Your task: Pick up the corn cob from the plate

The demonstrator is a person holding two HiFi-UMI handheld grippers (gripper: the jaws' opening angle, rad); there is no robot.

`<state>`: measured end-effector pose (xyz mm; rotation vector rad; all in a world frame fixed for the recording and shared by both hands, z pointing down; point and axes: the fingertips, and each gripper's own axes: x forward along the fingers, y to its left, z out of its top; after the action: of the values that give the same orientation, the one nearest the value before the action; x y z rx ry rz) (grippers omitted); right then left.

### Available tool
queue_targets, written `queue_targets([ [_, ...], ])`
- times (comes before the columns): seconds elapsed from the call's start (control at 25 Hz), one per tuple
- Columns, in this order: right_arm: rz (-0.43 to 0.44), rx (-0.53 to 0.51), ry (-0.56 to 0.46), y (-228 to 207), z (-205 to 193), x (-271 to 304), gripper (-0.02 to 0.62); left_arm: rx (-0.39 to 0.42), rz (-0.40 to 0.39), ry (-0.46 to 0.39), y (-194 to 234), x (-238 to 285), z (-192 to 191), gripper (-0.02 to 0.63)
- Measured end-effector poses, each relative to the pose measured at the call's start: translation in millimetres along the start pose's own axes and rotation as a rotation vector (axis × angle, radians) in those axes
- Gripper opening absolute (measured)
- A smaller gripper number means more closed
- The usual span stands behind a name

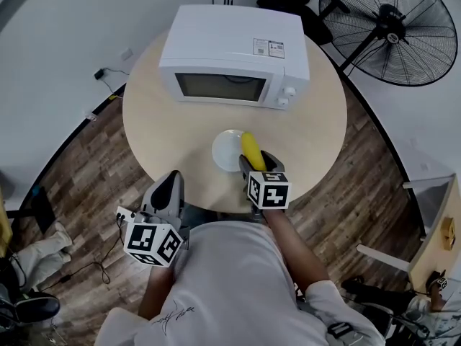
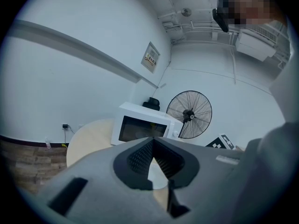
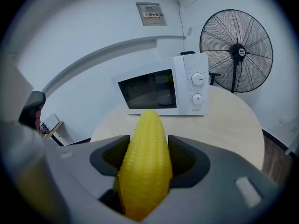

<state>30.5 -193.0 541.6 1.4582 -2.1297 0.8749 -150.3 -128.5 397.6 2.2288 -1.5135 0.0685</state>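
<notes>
The right gripper (image 3: 147, 146) has its jaws clamped on the yellow corn cob (image 3: 145, 176), whose tip points towards the white microwave (image 3: 161, 90). In the head view the cob sits over the right rim of the white plate (image 1: 223, 150) on the round wooden table (image 1: 158, 128); whether it touches the plate is unclear. The left gripper (image 2: 153, 141), jaws pressed together on nothing, hangs at the table's near edge

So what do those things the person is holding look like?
The left claw and right claw are grey plastic with black ribbed pads; each carries a white cube with black square markers. The person wears a white T-shirt.
</notes>
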Motion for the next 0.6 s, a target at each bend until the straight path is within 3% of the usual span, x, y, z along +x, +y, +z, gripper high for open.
queue_targets([
  [0.6, 0.042, -0.040, -0.071, 12.5, 25.3, -30.7, 0.270, 0.004, 0.034, 0.000, 16.4, -3.5, -0.6, -0.002],
])
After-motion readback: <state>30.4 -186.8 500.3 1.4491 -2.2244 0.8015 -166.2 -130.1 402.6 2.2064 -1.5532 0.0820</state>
